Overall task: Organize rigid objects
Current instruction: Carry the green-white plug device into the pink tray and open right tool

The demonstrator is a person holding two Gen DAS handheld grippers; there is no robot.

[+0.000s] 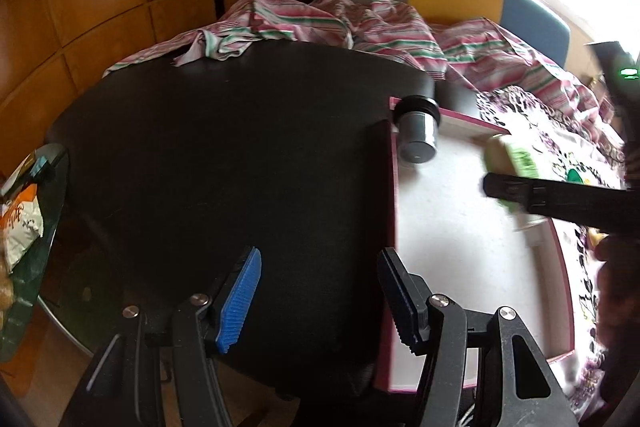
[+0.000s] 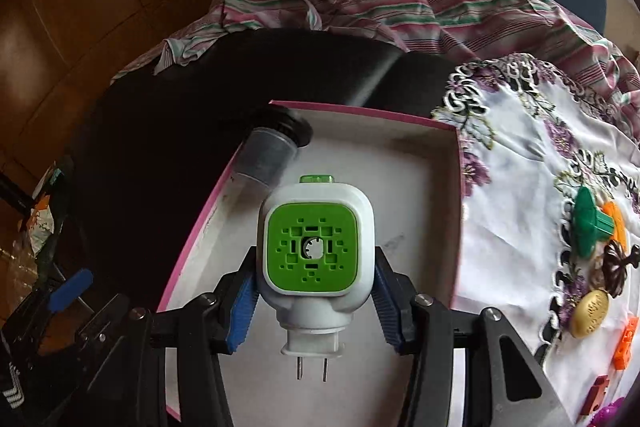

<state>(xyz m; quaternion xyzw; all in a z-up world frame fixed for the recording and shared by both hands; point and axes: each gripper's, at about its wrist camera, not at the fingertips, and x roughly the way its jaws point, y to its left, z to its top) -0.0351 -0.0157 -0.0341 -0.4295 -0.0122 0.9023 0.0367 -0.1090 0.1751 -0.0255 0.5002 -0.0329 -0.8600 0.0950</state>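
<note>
My right gripper [image 2: 316, 291] is shut on a white and green plug-in device [image 2: 316, 247] with two metal prongs, held above the shallow white box with a pink rim [image 2: 400, 155]. A grey cylinder with a black cap [image 2: 268, 155] lies in the box's far left corner; it also shows in the left wrist view [image 1: 418, 139]. My left gripper [image 1: 320, 295] is open and empty over the black table, just left of the box [image 1: 448, 227]. The right gripper with the device [image 1: 516, 163] shows blurred at the right in the left wrist view.
Small items lie on the white embroidered cloth [image 2: 520, 155] at right: a green piece [image 2: 590, 227], a gold oval [image 2: 592, 313], a brown flower shape [image 2: 616, 267], orange pieces [image 2: 626, 343]. A striped cloth [image 1: 360, 23] is bunched at the table's far edge. Snack bags [image 1: 20, 227] lie at left.
</note>
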